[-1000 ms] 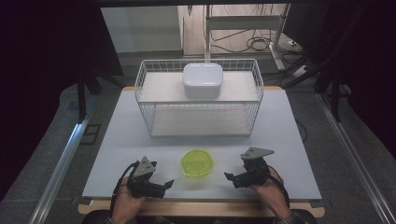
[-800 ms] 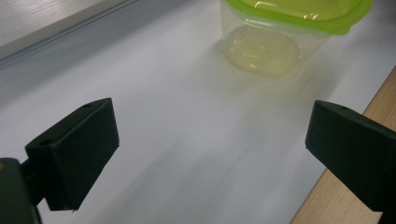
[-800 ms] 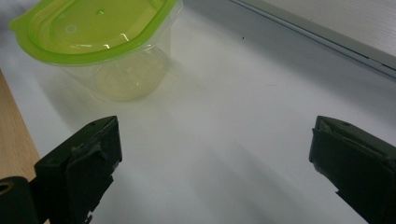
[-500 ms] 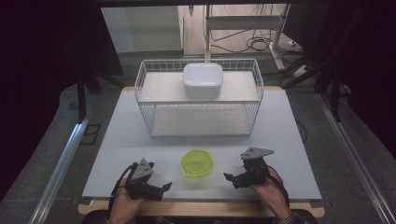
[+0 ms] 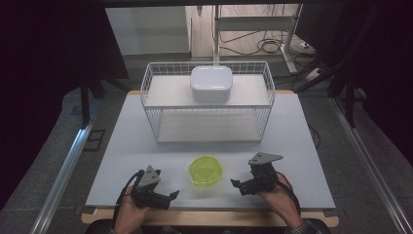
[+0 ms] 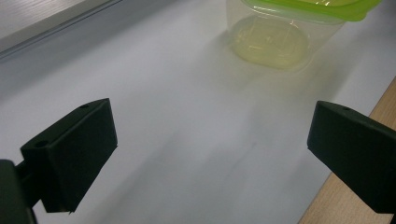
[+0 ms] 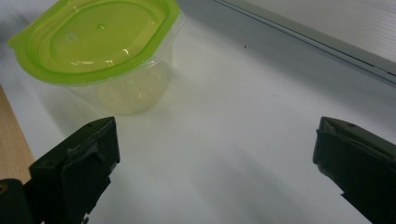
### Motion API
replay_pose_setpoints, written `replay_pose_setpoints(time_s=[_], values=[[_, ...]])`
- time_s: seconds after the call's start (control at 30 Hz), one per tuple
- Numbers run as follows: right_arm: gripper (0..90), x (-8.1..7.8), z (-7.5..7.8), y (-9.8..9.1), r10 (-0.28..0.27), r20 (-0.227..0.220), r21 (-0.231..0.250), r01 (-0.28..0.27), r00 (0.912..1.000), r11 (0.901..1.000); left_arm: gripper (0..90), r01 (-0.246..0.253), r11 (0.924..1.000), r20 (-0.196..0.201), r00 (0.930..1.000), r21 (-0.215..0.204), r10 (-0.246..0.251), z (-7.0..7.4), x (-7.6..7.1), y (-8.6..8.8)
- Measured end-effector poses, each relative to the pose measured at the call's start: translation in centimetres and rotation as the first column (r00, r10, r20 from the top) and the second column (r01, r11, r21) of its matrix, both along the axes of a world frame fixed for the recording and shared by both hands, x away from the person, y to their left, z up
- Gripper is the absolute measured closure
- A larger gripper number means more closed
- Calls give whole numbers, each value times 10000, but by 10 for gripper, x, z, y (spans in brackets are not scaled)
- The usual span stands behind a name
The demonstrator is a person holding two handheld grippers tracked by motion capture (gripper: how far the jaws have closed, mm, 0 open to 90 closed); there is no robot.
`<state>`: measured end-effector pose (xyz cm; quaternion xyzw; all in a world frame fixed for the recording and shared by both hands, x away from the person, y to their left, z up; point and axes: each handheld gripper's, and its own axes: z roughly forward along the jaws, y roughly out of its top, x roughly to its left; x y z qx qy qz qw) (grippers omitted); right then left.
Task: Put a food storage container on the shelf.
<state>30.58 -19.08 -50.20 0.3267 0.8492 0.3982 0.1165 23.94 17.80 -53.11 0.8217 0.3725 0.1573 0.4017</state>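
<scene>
- Clear plastic tub (image 5: 206,170) w/ lime-green snap lid (image 7: 95,35) sits on the white table (image 5: 292,146), between the two claws and a little fwd of both; touching neither.
- Tub looks empty and thin-walled, so prob. very light; likely flexes if squeezed hard and could skid on the smooth tabletop under a one-sided push.
- Walls glossy, tapering down to a smaller base – judged slippery; the lid rim, which overhangs the walls, looks like the stiffest spot. Best hold: jaws across the body just under that rim, or opposite edges of the lid.
- Left claw (image 5: 164,197), low near the table's front edge, jaws spread wide, nothing betw. them; in the left gripper view the tub stands ahead and off to the upper right of its jaws.
- Right claw (image 5: 242,186), also spread wide and empty; in the right gripper view the tub is ahead, toward the upper left, nearer its left-hand jaw.
- Person's hands enter from the near edge, one on each claw.
- Well beyond both claws, at the table's far side: white wire rack (image 5: 209,105), two shelves, a white lidded box (image 5: 211,83) on the upper shelf.
- Approx. equal reach for either claw; gentle squeeze advised – lid seating can't be judged from here.
</scene>
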Motion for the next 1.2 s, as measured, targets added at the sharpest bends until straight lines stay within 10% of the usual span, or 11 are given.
replay_pose_setpoints(time_s=[0.6,0.83,1.2], values=[[223,16,17,12,210,-1351,1103,-60,9906,9939,16,57,9997,-115,9999,254,-54,-3,1,-3],[350,32,17,17,319,-2496,1942,177,9678,9808,17,85,9993,-91,9999,362,-81,-3,1,-3],[527,57,9,32,723,-4199,2642,456,9047,9634,18,108,9993,-49,9999,355,-107,-2,0,-3]])
